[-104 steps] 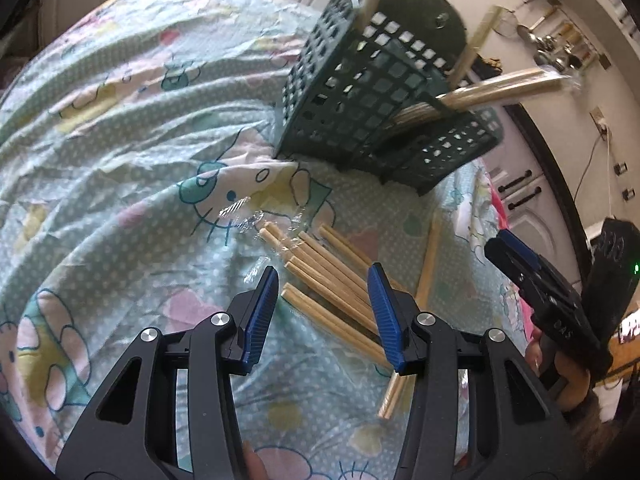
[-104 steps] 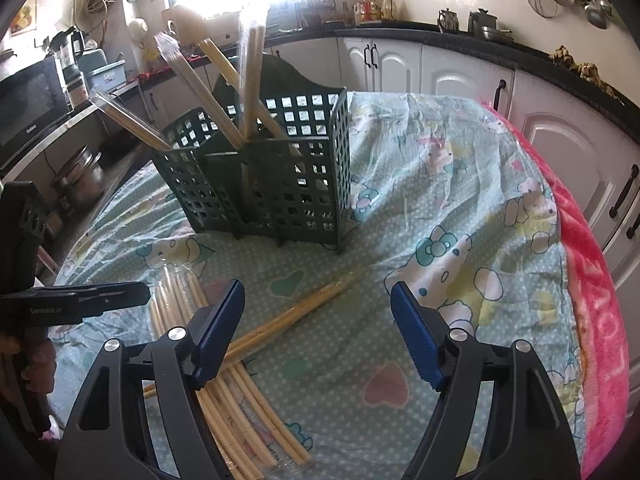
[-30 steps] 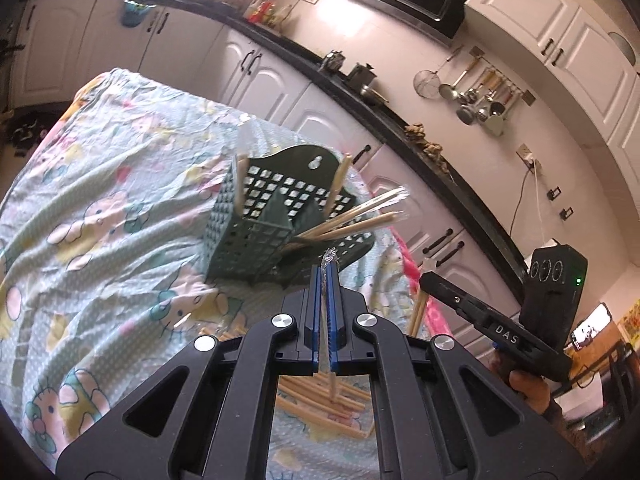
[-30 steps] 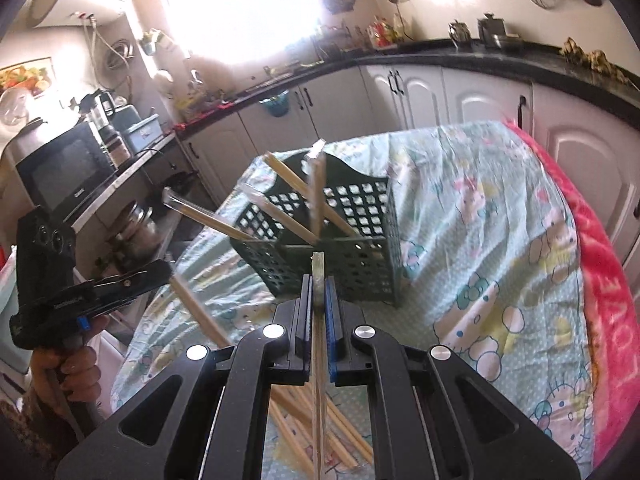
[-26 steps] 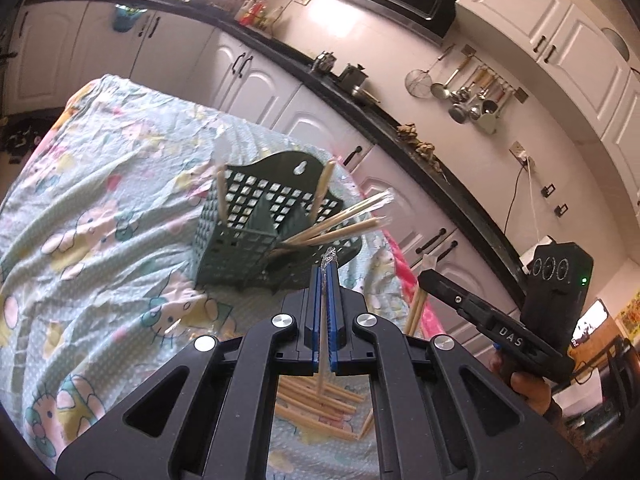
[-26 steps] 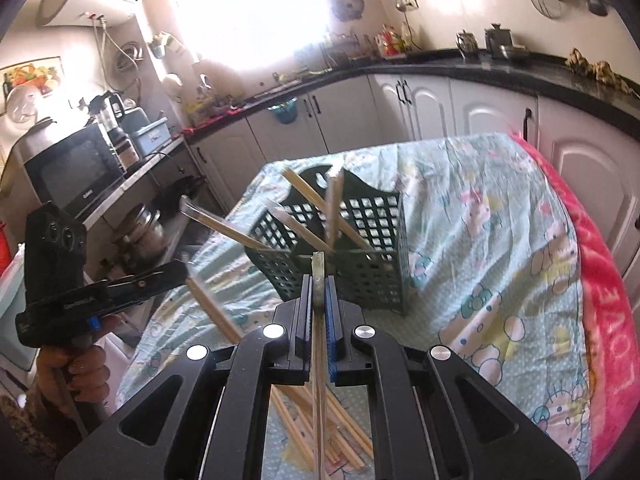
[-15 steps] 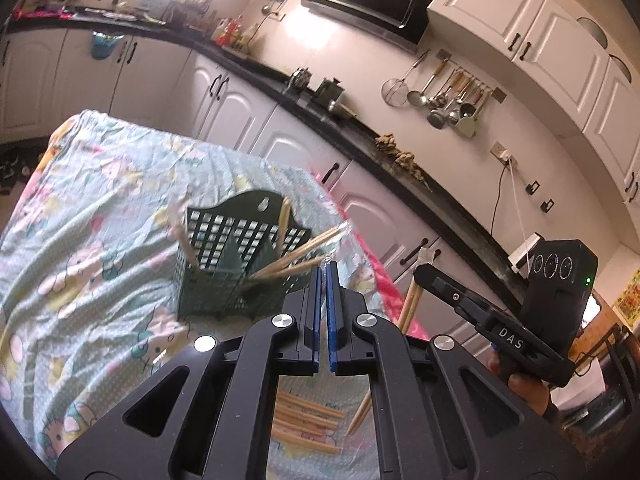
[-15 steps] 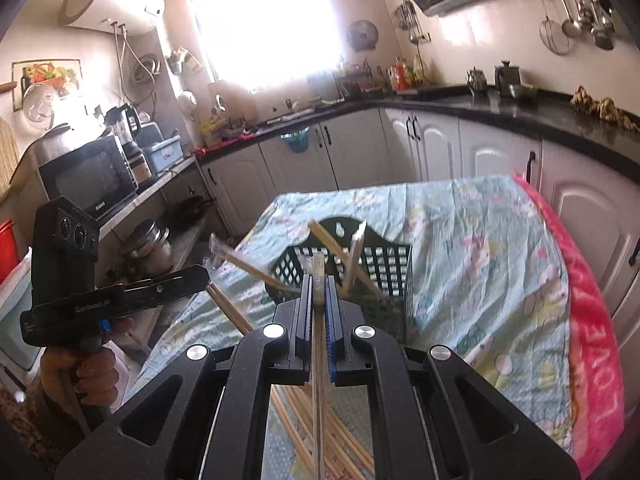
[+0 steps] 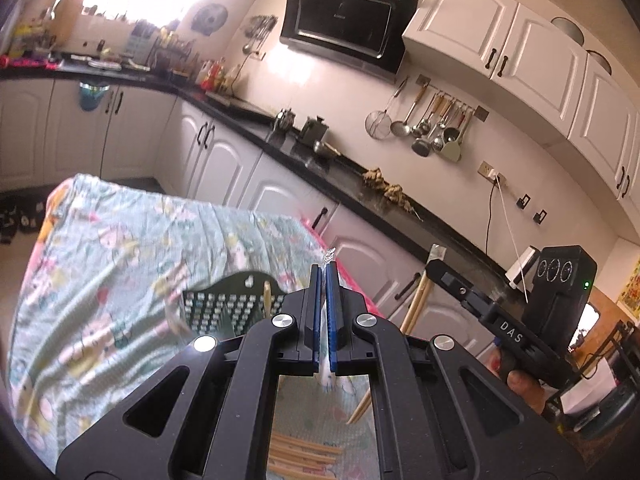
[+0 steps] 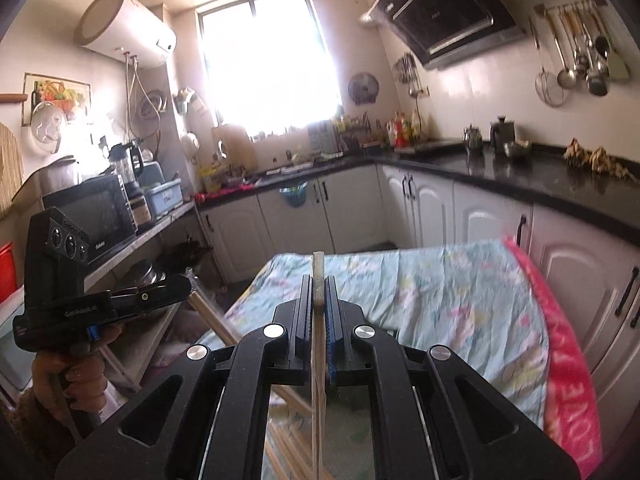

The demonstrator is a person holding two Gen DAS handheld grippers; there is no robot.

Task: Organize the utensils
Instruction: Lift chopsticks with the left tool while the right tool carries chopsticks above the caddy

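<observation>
Seen from the left wrist, the patterned cloth covers the table at far left, its cartoon print smeared by blur. Right of it stands the dark green basket, only its back panel and upper grid showing; the lower part is hidden behind the gripper's black frame. One stick pokes up from it, and a second at its left edge is too blurred to make out. In the middle, the left gripper is clenched on a thin plastic-wrapped pair of chopsticks: crinkled wrapper peeks out above the blue pads and a pale stretch hangs below them, while the part between the pads is concealed. Under the frame, loose chopsticks lie on the cloth, cut off by the picture's bottom edge. Farther right, the right gripper comes in sideways, clamped on another wooden pair that slants down behind the left gripper's frame.

In the right wrist view, a hand at left holds the left gripper's handle, its held stick running down out of sight behind the black frame. In the centre, the right gripper's own pads squeeze its upright pair, whose lower end leaves the frame. The basket is not visible here; only cloth and its pink border show at right.
</observation>
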